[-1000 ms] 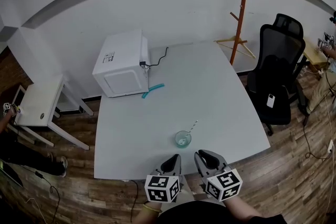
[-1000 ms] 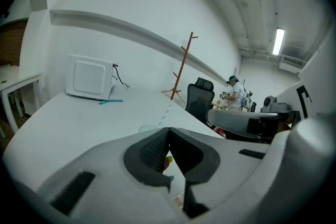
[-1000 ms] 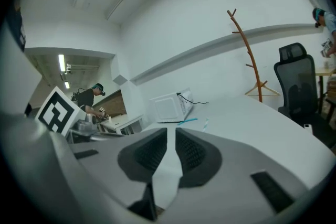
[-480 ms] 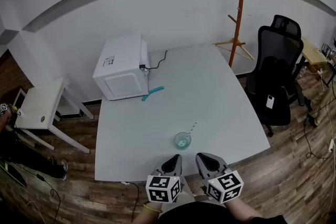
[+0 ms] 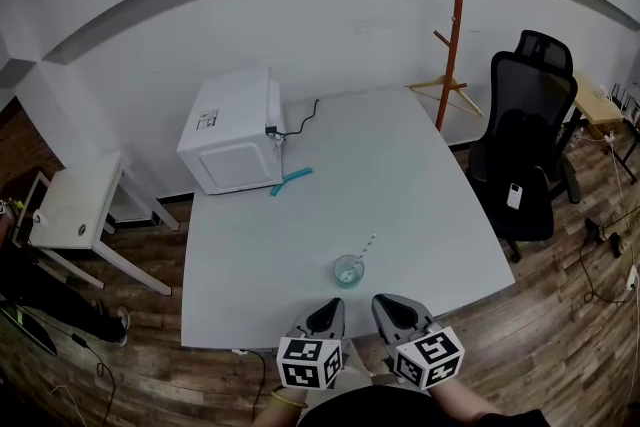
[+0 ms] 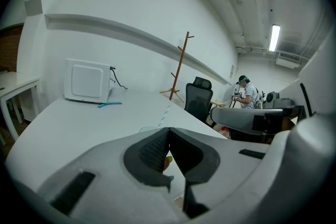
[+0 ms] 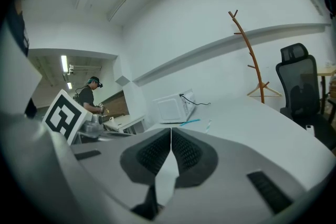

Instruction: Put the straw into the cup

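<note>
A small clear cup [image 5: 349, 270] stands on the white table [image 5: 400, 185] near its front edge. A striped straw [image 5: 367, 247] sits in it, leaning up to the right. My left gripper [image 5: 328, 312] and right gripper [image 5: 392, 307] hover side by side just short of the table's near edge, a little in front of the cup and touching nothing. In the left gripper view the jaws meet at my left gripper [image 6: 168, 129], shut and empty, with the straw [image 6: 167, 113] beyond. My right gripper [image 7: 171, 129] is likewise shut and empty, and the straw [image 7: 208, 125] shows far off.
A white microwave-like box [image 5: 232, 128] with a cable sits at the table's far left, a teal object [image 5: 290, 179] beside it. An orange coat stand [image 5: 455, 25] and a black office chair [image 5: 530, 145] stand to the right. A small white side table [image 5: 75, 205] is at left.
Cup, straw and both grippers keep their places. The head view has shifted slightly, and a person at the right edge is no longer in the picture.
</note>
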